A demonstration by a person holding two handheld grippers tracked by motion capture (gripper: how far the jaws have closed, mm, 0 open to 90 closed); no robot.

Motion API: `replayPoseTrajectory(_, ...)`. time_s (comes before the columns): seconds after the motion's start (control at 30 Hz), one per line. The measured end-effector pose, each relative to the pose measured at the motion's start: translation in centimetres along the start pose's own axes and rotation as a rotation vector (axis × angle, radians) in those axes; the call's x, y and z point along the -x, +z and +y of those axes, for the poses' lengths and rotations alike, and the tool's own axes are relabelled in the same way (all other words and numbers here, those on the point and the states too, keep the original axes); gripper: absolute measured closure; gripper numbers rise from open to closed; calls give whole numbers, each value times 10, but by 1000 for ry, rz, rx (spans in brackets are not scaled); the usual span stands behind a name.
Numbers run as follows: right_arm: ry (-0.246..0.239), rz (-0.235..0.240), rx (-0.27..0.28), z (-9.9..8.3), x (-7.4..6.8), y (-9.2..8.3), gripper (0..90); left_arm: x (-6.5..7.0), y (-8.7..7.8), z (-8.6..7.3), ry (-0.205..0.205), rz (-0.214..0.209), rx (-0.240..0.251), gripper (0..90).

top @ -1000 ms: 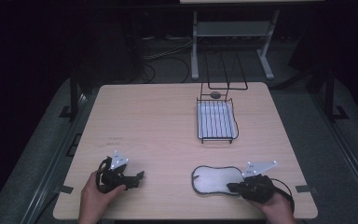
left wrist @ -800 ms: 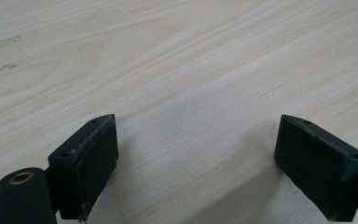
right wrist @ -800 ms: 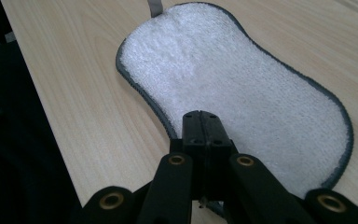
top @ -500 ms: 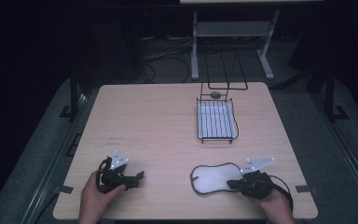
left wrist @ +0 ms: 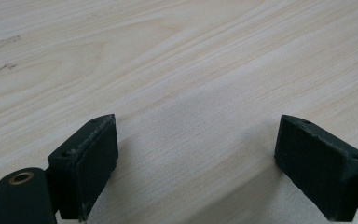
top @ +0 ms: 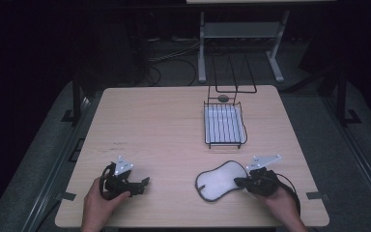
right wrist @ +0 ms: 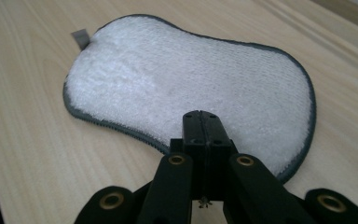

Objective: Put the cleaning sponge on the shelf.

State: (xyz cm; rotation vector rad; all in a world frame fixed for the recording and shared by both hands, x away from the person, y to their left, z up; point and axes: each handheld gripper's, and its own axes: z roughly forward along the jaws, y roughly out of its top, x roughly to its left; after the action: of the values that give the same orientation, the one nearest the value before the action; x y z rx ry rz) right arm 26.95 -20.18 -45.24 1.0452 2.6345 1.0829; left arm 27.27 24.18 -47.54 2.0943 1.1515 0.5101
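A white peanut-shaped scrubbing pad (top: 221, 180) with a dark grey rim lies flat on the wooden table (top: 164, 125), near the front edge. A small grey tag sticks out at its far end in the right gripper view. My right gripper (top: 237, 182) is at the pad's right end. Its jaws are pressed together, with the tips (right wrist: 201, 119) over the pad (right wrist: 186, 84) just inside its near rim, and no cloth shows between them. My left gripper (top: 145, 182) rests at the front left with jaws wide apart (left wrist: 196, 154) over bare wood.
A black wire dish rack (top: 224, 125) with a white tray inside stands at the back right of the table. A small dark round object (top: 222, 98) lies just behind it. Past the table's far edge stand a white metal frame (top: 241, 34) and floor cables.
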Motion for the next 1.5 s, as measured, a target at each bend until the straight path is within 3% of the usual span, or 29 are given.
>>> replayPoseTrajectory(0.23,1,-30,-2,6,7,3,900,0,0,0,0,0,0,126)
replayPoseTrajectory(0.43,28,-74,10,9,23,3,900,0,0,0,0,0,0,126)
replayPoseTrajectory(0.67,50,-78,38,9,28,0,900,0,0,0,0,0,0,126)
replayPoseTrajectory(0.77,42,-69,63,11,23,-6,900,0,0,0,0,0,0,126)
replayPoseTrajectory(0.93,5,-12,99,16,3,-9,900,0,0,0,1,0,0,126)
replayPoseTrajectory(1.23,-78,79,77,24,-35,6,900,0,0,0,2,0,-1,126)
replayPoseTrajectory(1.5,-100,112,45,25,-48,16,900,0,0,0,1,0,0,126)
